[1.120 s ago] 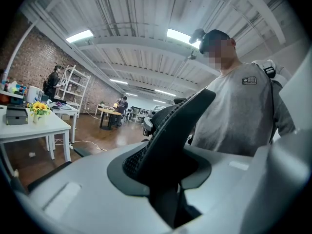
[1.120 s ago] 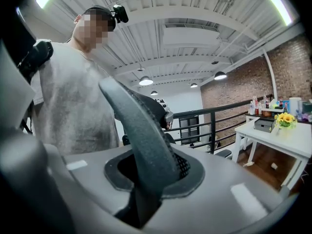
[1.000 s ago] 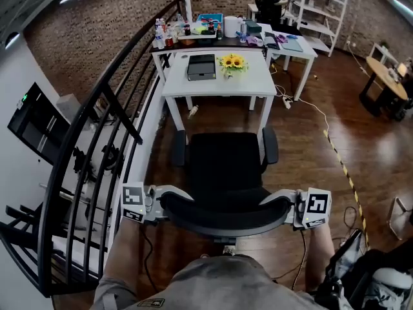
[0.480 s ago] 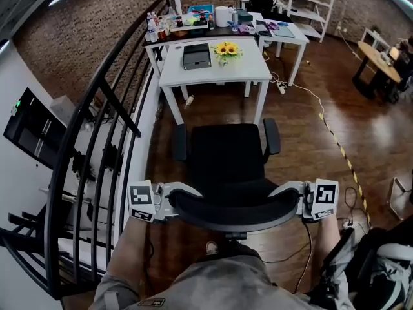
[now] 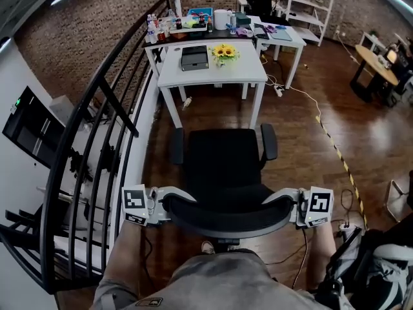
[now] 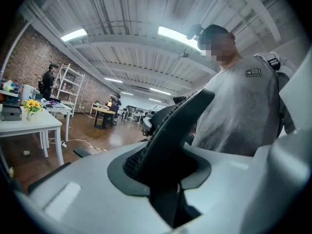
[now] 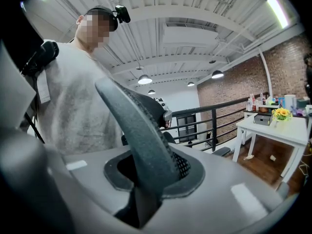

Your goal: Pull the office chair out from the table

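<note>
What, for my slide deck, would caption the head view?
Left hand-held gripper and right hand-held gripper grip the chair by its back, clear of the table.

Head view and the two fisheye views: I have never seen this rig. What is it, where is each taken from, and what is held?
No robot here: a person holds a two-jaw gripper in each hand. The head view looks down from a camera on the person's head; the other two cameras ride on the grippers, looking along their jaws. The left gripper and right gripper each clamp one side edge of the backrest of the office chair. Ahead stands a white table bearing yellow flowers and a dark box.
</note>
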Tool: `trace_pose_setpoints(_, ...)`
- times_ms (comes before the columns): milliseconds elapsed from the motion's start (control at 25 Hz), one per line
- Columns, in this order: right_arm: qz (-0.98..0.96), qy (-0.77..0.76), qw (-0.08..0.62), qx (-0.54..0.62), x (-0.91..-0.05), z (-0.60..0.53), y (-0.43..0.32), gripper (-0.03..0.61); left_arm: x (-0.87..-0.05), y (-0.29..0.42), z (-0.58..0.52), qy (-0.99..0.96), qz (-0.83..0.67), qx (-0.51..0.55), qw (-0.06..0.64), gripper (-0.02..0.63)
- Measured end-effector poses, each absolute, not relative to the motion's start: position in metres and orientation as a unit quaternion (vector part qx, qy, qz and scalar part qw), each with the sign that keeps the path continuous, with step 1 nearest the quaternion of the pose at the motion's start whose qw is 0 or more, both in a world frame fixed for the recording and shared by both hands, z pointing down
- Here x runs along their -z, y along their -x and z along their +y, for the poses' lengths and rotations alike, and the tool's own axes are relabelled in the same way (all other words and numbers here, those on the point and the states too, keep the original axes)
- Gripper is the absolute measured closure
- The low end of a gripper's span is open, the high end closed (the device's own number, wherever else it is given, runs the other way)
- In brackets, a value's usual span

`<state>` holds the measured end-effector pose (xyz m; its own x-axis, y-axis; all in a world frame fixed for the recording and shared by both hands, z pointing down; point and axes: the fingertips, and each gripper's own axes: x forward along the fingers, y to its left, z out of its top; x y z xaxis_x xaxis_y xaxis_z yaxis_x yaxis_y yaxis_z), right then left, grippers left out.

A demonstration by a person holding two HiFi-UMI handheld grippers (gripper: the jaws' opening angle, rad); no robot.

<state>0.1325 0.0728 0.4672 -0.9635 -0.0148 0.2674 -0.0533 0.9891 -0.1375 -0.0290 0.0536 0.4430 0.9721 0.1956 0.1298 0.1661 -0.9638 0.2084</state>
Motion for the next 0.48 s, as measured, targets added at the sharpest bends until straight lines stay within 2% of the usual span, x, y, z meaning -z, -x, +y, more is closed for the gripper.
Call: trace_pose_setpoints(480,-0.988,-0.017,0.131,-0.076,-0.4676,0.0837,-0.1302,0.485,-0.4447,0.0310,0.0616,-0.989,0.087,-0.070,0.100,0.518)
